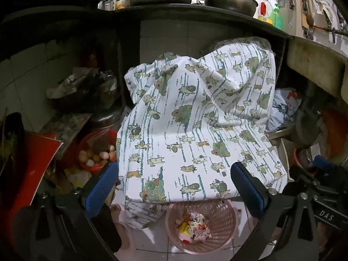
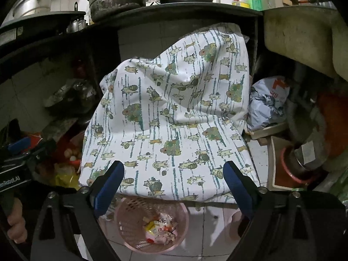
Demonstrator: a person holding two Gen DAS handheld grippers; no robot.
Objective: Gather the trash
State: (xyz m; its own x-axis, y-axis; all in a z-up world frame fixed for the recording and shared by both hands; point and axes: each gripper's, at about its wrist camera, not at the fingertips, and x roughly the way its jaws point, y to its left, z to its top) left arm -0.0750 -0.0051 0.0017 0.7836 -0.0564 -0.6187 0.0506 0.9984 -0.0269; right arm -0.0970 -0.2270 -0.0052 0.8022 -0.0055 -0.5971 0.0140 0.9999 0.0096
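Note:
A pink mesh waste basket [image 1: 219, 232] stands on the tiled floor and holds several crumpled wrappers [image 1: 195, 226]. It also shows in the right wrist view [image 2: 130, 232] with the wrappers [image 2: 161, 228] inside. Behind it a surface draped in a white cartoon-print cloth [image 1: 195, 119] fills the middle of both views [image 2: 169, 113]. My left gripper [image 1: 174, 178] is open and empty, above and in front of the basket. My right gripper [image 2: 174, 176] is open and empty too, beside the left one.
A black counter [image 1: 195, 10] above carries pots, a bowl and bottles. A red bowl of eggs [image 1: 97, 152] sits at the left under the counter. A crumpled plastic bag [image 2: 267, 102] and a sink basin [image 2: 300, 43] are at the right.

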